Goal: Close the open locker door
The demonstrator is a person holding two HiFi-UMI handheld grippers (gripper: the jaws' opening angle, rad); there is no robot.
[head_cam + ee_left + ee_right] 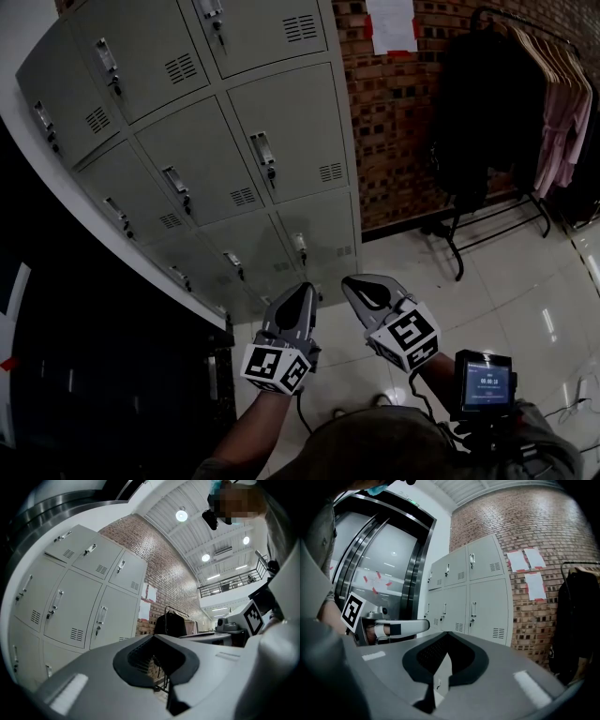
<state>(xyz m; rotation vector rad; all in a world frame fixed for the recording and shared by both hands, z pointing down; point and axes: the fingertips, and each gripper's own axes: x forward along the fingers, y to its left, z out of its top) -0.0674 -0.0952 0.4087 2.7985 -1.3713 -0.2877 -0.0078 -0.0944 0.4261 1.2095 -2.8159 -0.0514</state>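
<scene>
A block of grey lockers (234, 141) stands against the brick wall; every door that shows lies flush with its frame, each with a handle and vent slits. I see the lockers also in the left gripper view (70, 602) and the right gripper view (483, 597). My left gripper (305, 289) and right gripper (354, 283) hang side by side in front of the bottom row, apart from the doors. Both have their jaws together with nothing between them. The left gripper (159, 684) points slightly up, the right gripper (436, 686) level.
A clothes rack (506, 94) with dark and pink garments stands at the right by the brick wall (394, 141), which carries paper sheets (394, 23). A small screen device (485, 382) sits by the right forearm. A dark glass doorway (56, 375) is at the left. The floor is glossy tile.
</scene>
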